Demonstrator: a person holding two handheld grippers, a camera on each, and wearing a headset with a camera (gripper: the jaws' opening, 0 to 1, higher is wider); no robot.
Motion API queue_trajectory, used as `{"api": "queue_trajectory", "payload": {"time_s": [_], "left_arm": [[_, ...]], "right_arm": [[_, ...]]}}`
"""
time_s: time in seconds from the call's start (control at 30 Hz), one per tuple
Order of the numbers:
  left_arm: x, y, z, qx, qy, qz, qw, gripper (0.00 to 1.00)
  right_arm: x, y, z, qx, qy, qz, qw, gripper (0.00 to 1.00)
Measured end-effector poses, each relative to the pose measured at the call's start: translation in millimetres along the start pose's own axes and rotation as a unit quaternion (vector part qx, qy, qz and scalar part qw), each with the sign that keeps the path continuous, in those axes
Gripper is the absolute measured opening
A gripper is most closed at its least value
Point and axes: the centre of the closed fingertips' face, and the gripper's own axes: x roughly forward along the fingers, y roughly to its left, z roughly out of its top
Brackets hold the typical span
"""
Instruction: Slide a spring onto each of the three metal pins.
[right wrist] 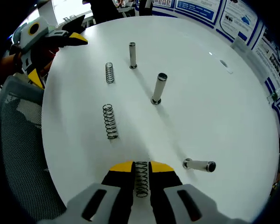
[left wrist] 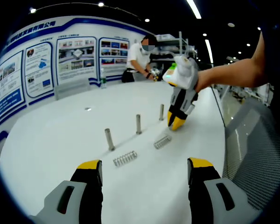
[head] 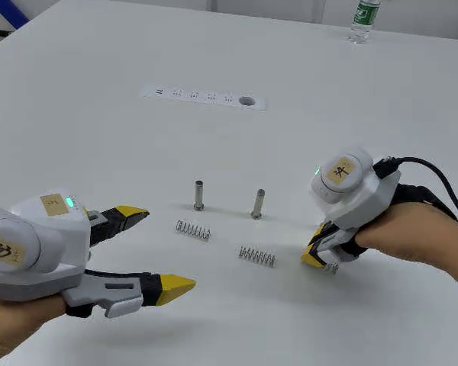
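Note:
Two metal pins [head: 199, 195] [head: 258, 203] stand upright at mid-table. A third pin [left wrist: 161, 112] stands just behind my right gripper [head: 319, 258], close by its jaws [right wrist: 199, 164]. That gripper points down at the table, shut on a small spring [right wrist: 141, 179] whose end pokes out below the tips [head: 332, 268]. Two more springs [head: 192, 229] [head: 257, 256] lie flat in front of the pins. My left gripper [head: 156, 250] hovers open at the near left, jaws wide and empty, facing the pins [left wrist: 144, 170].
A white power strip [head: 204, 97] lies further back on the white table [head: 99, 137]. A water bottle [head: 363, 19] stands at the far right edge. A black cable [head: 435, 175] trails from my right gripper. A mesh chair [left wrist: 252, 154] sits beside the table.

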Motion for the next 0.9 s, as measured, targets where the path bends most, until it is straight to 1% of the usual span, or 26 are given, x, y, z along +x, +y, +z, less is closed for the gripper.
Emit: {"api": "queue_trajectory", "payload": {"time_s": [0.1, 0.23, 0.4, 0.5, 0.6, 0.67, 0.83, 0.9], "left_arm": [[-0.5, 0.1, 0.7, 0.0, -0.001, 0.0, 1.0, 0.76], [-1.1, -0.6, 1.2, 0.0, -0.002, 0.001, 1.0, 0.76], [-1.2, -1.5, 2.0, 0.001, -0.003, 0.0, 1.0, 0.75], [-1.0, -3.1, 4.1, 0.002, -0.004, -0.001, 1.0, 0.75], [0.3, -5.9, 8.5, 0.006, -0.008, -0.006, 0.9999, 0.75], [1.7, -7.1, 10.3, 0.008, -0.009, -0.008, 0.9999, 0.75], [6.6, -11.9, 15.5, 0.011, -0.013, -0.019, 0.9997, 0.75], [8.5, -15.2, 18.7, 0.012, -0.015, -0.024, 0.9995, 0.75]], "right_arm": [[2.1, 0.4, -2.2, -0.006, 0.013, 0.004, 0.9999, 0.13], [1.7, 1.9, -3.0, -0.011, 0.019, 0.009, 0.9997, 0.12], [1.2, 2.1, -3.5, -0.011, 0.019, 0.01, 0.9997, 0.12], [-0.4, 0.9, -4.9, -0.013, 0.017, 0.002, 0.9998, 0.12], [-6.6, -1.1, -2.0, 0.0, 0.001, -0.001, 1.0, 0.12], [-9.9, -2.9, -1.8, 0.001, -0.002, -0.005, 1.0, 0.12], [-21.8, -5.3, 8.0, 0.014, -0.035, -0.015, 0.9992, 0.12], [-26.6, -4.2, 13.2, 0.022, -0.05, -0.014, 0.9984, 0.12]]}}
